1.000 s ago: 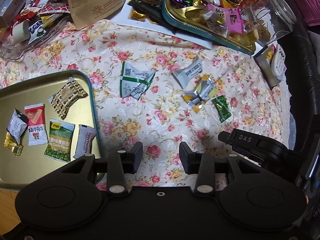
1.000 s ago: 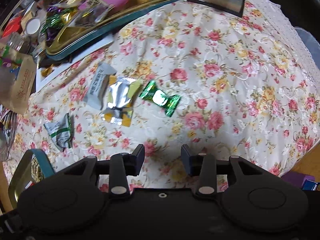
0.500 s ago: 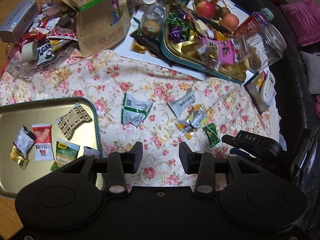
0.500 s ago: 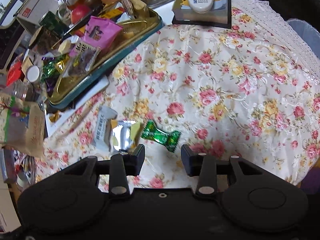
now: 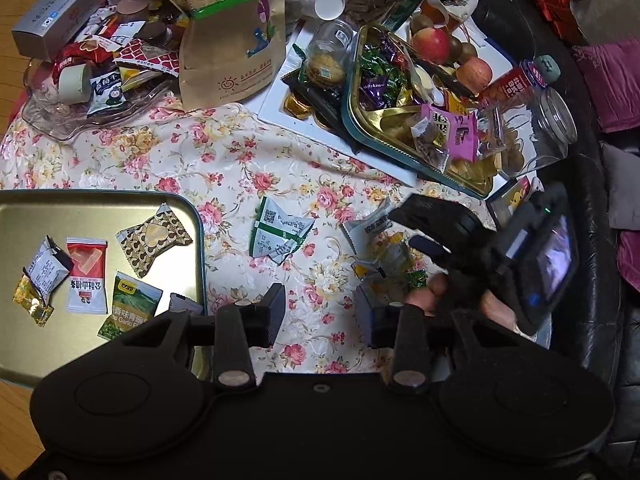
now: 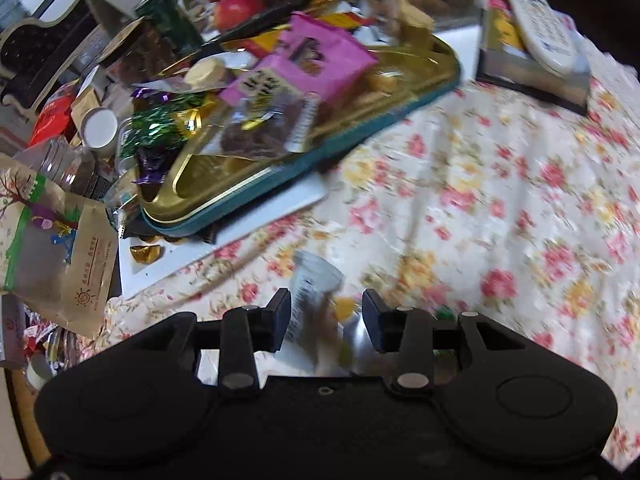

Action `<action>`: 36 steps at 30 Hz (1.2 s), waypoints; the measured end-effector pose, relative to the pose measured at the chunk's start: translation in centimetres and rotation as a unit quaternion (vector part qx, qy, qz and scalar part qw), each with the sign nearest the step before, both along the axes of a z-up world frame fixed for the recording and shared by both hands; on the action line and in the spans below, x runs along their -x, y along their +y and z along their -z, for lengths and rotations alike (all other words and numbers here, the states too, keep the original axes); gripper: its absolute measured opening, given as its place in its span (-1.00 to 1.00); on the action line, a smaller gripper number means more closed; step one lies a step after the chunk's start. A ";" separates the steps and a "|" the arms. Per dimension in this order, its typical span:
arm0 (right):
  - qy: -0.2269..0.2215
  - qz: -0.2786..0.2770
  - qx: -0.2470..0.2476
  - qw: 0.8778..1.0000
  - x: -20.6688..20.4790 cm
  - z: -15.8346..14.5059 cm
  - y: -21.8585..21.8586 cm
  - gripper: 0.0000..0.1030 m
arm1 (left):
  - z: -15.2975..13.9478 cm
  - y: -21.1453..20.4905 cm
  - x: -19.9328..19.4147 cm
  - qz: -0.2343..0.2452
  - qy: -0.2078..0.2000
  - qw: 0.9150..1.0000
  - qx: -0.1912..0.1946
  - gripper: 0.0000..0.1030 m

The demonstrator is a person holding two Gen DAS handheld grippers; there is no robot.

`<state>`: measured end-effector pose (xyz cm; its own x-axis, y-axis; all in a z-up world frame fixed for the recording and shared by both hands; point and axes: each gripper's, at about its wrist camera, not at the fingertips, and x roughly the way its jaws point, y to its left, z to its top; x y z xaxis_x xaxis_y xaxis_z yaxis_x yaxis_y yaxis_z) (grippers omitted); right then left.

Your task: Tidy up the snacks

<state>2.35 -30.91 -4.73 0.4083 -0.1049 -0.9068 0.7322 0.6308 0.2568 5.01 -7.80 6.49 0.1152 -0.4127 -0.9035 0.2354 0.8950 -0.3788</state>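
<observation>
On the floral cloth (image 5: pixel 240 168), the gold tray (image 5: pixel 176 204) is the landmark: it already holds several snacks. Right of it lies a green-white packet (image 5: pixel 280 232), and further right a small pile with the grey packet (image 6: pixel 316 276). The right gripper (image 6: pixel 326 312) has dropped over this pile since half a second ago, jaws apart around it; this view is blurred. To grasp well, I think it should settle on one packet only before closing. The left gripper (image 5: pixel 322 312) waits beside the tray, jaws apart and empty.
</observation>
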 end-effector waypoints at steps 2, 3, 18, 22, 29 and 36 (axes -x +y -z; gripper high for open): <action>0.002 -0.007 0.008 1.000 -0.7 0.5 0.1 -0.17 | 0.1 -0.1 -0.1 -0.002 0.001 1.000 -0.002 -0.10; 0.005 -0.013 0.010 1.000 -1.2 0.9 0.2 -0.18 | 0.2 -0.1 -0.2 -0.003 0.002 1.000 -0.003 -0.10; 0.069 -0.051 0.020 0.996 7.5 2.8 -1.8 -0.31 | 1.8 -2.6 -0.2 0.027 -0.020 0.999 -0.044 -0.10; 0.079 -0.042 0.005 0.996 9.6 1.7 -2.5 -0.27 | 3.7 -4.1 -1.6 0.035 -0.052 0.995 -0.079 -0.10; 0.051 -0.062 -0.004 0.997 10.6 -4.6 -3.1 -0.28 | 7.9 -5.2 -5.1 0.031 -0.040 0.996 -0.070 -0.10; 0.019 -0.057 -0.021 0.998 11.3 -7.1 -4.1 -0.28 | 10.7 -5.1 -7.0 -0.016 -0.045 0.994 -0.094 -0.10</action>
<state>-8.90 -34.99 2.39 0.3811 -0.0218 -0.9243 0.6652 0.7007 0.2578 12.01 -12.95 -4.16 0.2093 -0.2328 -0.9497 0.2320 0.9553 -0.1830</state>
